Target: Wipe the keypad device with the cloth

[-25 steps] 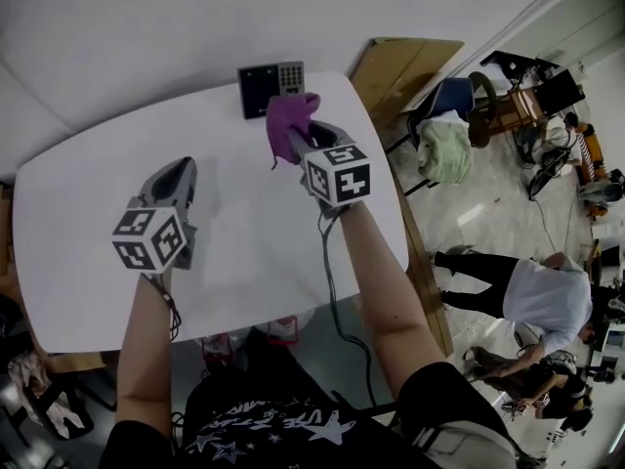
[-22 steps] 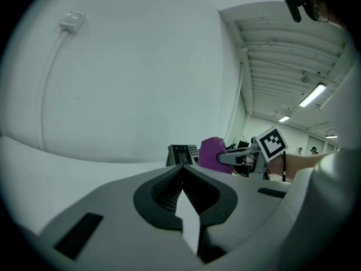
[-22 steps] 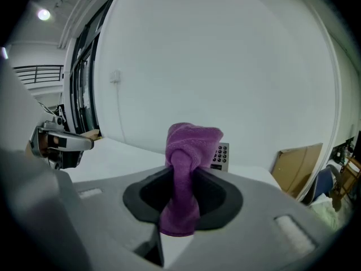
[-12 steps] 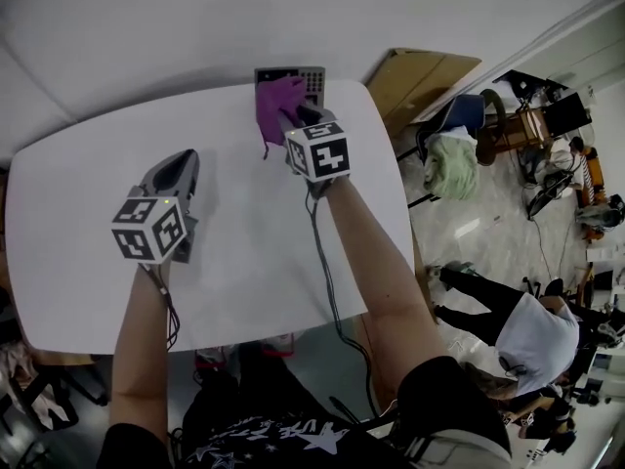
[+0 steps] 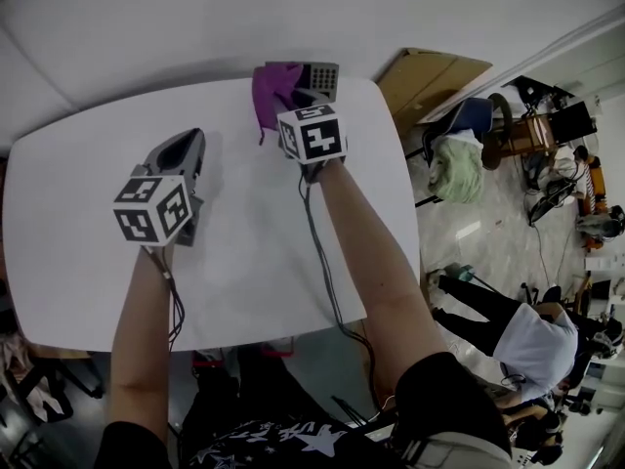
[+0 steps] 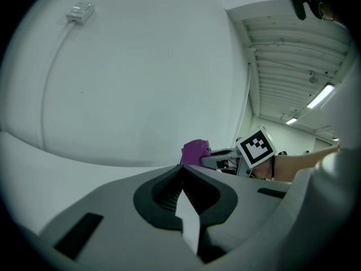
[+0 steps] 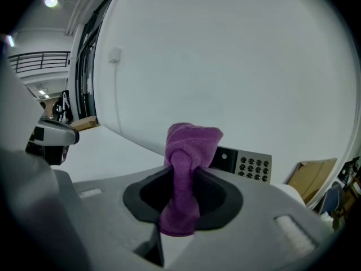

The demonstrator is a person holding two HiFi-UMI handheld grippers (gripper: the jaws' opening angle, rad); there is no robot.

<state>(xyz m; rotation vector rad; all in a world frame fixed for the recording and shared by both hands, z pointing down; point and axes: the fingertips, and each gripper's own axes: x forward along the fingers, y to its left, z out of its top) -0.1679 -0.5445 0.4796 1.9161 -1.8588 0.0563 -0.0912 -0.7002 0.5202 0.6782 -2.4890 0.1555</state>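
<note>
Left gripper [image 5: 186, 143], right gripper [image 5: 293, 110] (both closed)

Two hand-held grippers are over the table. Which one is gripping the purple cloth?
The right hand-held gripper: its jaws pinch the purple cloth at the keypad device. The left hand-held gripper is shut on nothing.

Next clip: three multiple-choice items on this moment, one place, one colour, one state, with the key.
1. Where on the table does the keypad device lie? A near edge; B far edge; C centre.
2. What colour is the cloth? A yellow; B purple; C white.
3. How is the right claw? A open, empty; B shut, empty; C shut on the cloth.
Key: B, it sits at the edge farthest from the person; B, purple in all views; C, its jaws pinch the cloth.
</note>
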